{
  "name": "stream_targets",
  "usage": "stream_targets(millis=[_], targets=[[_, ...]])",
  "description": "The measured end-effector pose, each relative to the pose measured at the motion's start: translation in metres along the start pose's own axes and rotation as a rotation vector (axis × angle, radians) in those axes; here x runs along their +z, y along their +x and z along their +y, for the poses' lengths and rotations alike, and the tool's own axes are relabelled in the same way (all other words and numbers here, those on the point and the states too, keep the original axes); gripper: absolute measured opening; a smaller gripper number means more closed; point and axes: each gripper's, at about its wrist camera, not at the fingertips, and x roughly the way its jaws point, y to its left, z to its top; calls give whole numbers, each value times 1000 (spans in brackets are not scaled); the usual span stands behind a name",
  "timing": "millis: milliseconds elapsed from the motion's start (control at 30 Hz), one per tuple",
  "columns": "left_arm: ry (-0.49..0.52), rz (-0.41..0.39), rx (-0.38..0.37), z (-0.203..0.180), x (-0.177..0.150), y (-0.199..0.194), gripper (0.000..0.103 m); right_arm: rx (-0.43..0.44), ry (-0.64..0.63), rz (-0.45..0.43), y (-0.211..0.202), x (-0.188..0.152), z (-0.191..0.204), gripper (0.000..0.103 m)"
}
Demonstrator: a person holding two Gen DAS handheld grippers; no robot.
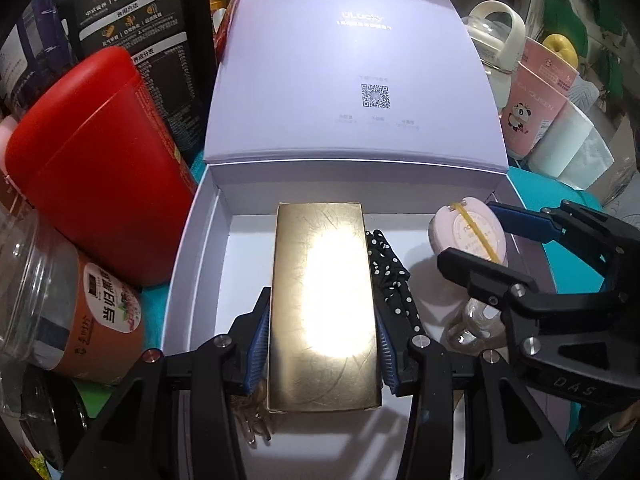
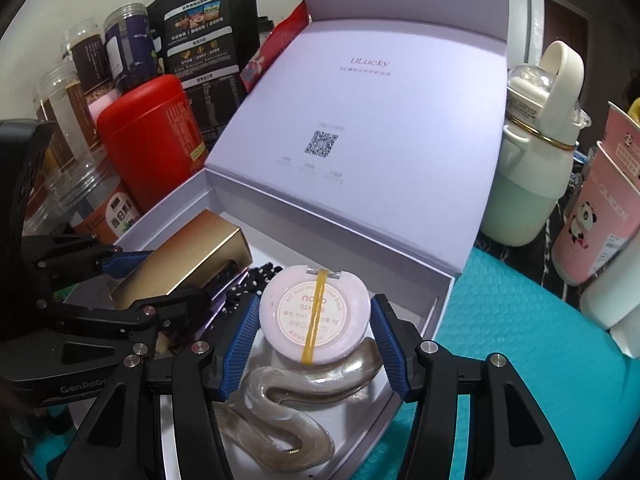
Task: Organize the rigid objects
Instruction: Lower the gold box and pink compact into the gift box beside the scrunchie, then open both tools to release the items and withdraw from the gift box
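Note:
My left gripper (image 1: 322,312) is shut on a shiny gold rectangular box (image 1: 324,300), its blue pads on the two long sides. It holds the box just over the inside of an open white gift box (image 1: 192,240). To the right, my right gripper (image 1: 480,240) holds a round pink compact (image 1: 468,232) with a yellow rubber band around it. In the right wrist view the right gripper (image 2: 315,308) is shut on that compact (image 2: 314,312) above the white box (image 2: 440,292). The left gripper (image 2: 160,276) carries the gold box (image 2: 188,256) at the left.
Inside the box lie a black polka-dot hair band (image 1: 394,276) and a clear S-shaped clip (image 2: 288,400). The lid (image 1: 352,60) stands up behind. A red tin (image 1: 92,168) and jars (image 1: 80,312) crowd the left. A white-green bottle (image 2: 532,168) and a pink panda cup (image 2: 600,220) stand right on a teal mat (image 2: 520,340).

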Motion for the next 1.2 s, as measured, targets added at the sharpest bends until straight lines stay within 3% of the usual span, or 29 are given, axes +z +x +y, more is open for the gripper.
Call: stream_targets(millis=[533,733,1067,1167,1200], targets=[[-3,41,12,-6,4,13,45,-24,-11,6,2,-1,0,57],[-22,53,2,-5,1,11,45,-21,-8,-11,-8,1,-1,62],[-39,-12,26,-5,-4,-16,47,-22,-2,-40,-33,6,1,64],[-41,-41,44,-8,-4,-32,57,-24,-5,-52,-41,8,4,64],[-45,-46,45,-5,-3,-35,68,-21,-6,-59,-45,8,4,65]])
